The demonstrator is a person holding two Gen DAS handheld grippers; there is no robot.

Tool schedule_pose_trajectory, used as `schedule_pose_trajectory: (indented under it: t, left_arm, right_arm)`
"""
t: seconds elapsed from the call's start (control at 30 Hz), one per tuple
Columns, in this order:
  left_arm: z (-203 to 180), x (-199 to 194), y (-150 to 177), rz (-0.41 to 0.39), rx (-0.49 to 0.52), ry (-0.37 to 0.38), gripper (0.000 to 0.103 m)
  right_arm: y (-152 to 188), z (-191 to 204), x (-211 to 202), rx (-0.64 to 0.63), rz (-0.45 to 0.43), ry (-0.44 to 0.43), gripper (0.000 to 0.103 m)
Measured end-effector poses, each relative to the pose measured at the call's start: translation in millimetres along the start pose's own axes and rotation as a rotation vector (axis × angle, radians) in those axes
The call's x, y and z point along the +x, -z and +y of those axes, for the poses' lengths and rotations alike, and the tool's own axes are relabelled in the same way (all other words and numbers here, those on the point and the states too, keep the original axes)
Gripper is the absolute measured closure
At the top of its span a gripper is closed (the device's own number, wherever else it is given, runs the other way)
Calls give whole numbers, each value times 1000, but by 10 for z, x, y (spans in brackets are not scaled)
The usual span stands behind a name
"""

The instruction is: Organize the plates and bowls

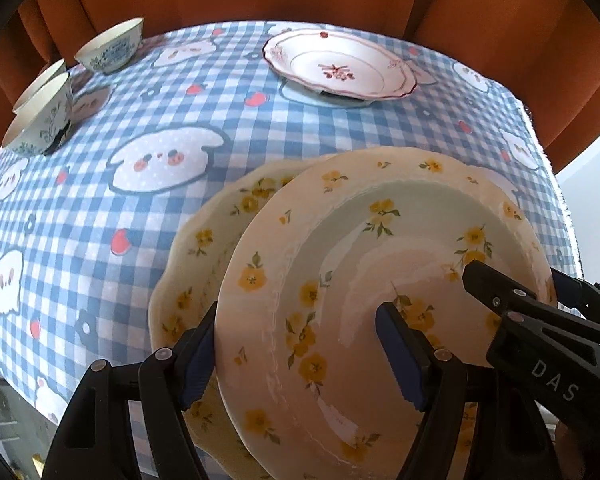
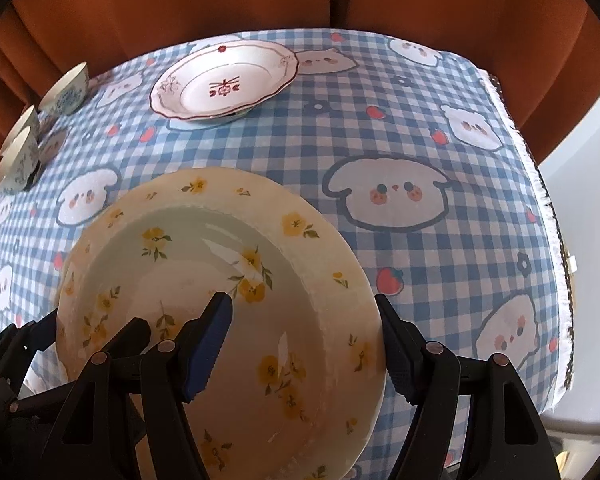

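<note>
Left wrist view: left tongs (image 1: 296, 350) straddle the left rim of the upper yellow-flower plate (image 1: 380, 264), stacked on a second plate (image 1: 204, 240); right tongs (image 1: 512, 292) straddle its right rim. Whether either pair clamps: cannot tell.
Right wrist view: red-pattern plate (image 2: 224, 80) far on the counter (image 2: 420, 128); 3 bowls (image 2: 66, 92) far left.

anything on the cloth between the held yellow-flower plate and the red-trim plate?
Nothing: only bare checked tablecloth lies between the yellow-flower plate and the red-trim plate, clearest in the right wrist view.
</note>
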State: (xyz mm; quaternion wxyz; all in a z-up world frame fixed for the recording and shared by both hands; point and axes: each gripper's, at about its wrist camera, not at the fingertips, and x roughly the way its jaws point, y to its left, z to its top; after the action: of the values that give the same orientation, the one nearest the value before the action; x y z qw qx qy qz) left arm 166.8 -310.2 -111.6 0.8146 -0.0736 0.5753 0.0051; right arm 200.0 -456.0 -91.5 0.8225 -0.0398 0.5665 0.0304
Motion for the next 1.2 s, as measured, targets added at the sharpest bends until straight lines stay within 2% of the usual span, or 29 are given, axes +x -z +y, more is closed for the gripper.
schedule_pose_trajectory:
  t: [0.27,0.57,0.67,0.77,0.87,0.9,1.03,1.2]
  left_arm:
    - [57,88,19,26,-36,-44,26]
    - [2,109,4,34,-8,-125,24]
    - [-36,107,3,30,13,-159,23]
    - [-81,96,19,9,38,-198,22]
    - [-204,77,57,-38,113,-289,22]
    - [-220,77,62,-37,122,-296,22]
    - [-180,57,63,-24,115,-289,24]
    - [-88,-100,90,-47,75,-197,24]
  right_arm:
    - [-21,37,127,-32,28,-21,30]
    - [-7,66,200,-22,37,-32,30]
    - [14,48,168,-22,27,-22,36]
    - [46,6,108,-24,12,25,36]
    - [88,-82,54,-10,10,22,48]
    - [101,-102,32,-6,9,8,54]
    - [151,-83,-58,-19,-6,-1,68]
    - [156,-81,-44,-15,-1,-10,68]
